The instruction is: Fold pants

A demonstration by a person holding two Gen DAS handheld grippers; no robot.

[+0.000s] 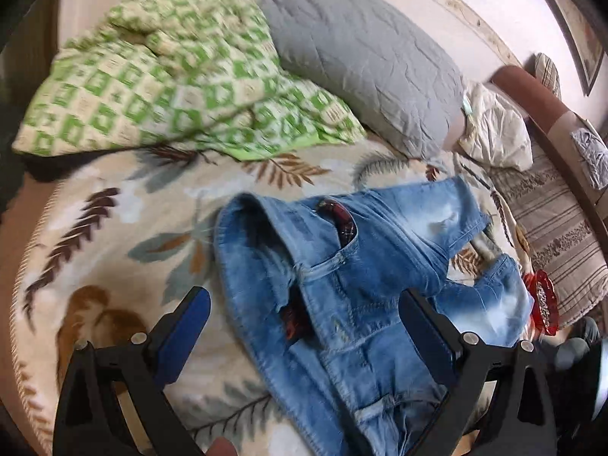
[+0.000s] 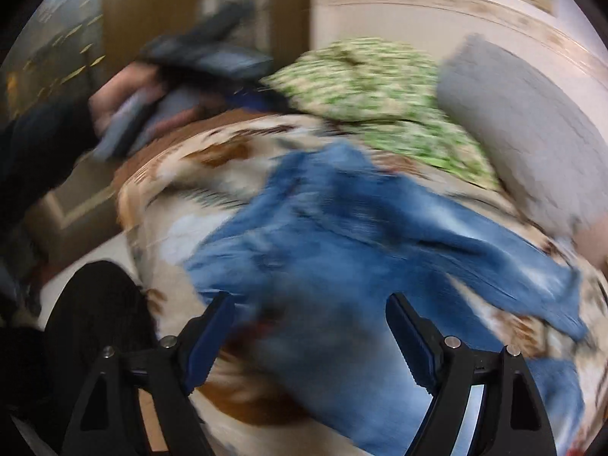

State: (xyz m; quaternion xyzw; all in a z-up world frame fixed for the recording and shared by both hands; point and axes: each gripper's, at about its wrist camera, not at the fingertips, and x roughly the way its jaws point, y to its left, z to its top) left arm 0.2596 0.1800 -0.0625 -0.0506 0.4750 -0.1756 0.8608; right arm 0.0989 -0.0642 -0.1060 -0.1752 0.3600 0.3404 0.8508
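Both the left gripper [image 1: 304,300] and right gripper [image 2: 309,304] hover with fingers released, grasping nothing. The crumpled jeans [image 1: 353,266] lie on the leaf-print bed [image 1: 114,235]. At 11 o'clock a green blanket [image 1: 171,83], at 1 o'clock a grey pillow [image 1: 364,57].

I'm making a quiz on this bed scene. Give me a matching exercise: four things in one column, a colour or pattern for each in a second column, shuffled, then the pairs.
Things:
1. jeans
2. pillow
3. quilt
4. bedspread

Colours:
A. green and cream checks
B. cream with brown leaves
C. faded blue
D. plain grey

Pairs: 1-C, 2-D, 3-A, 4-B
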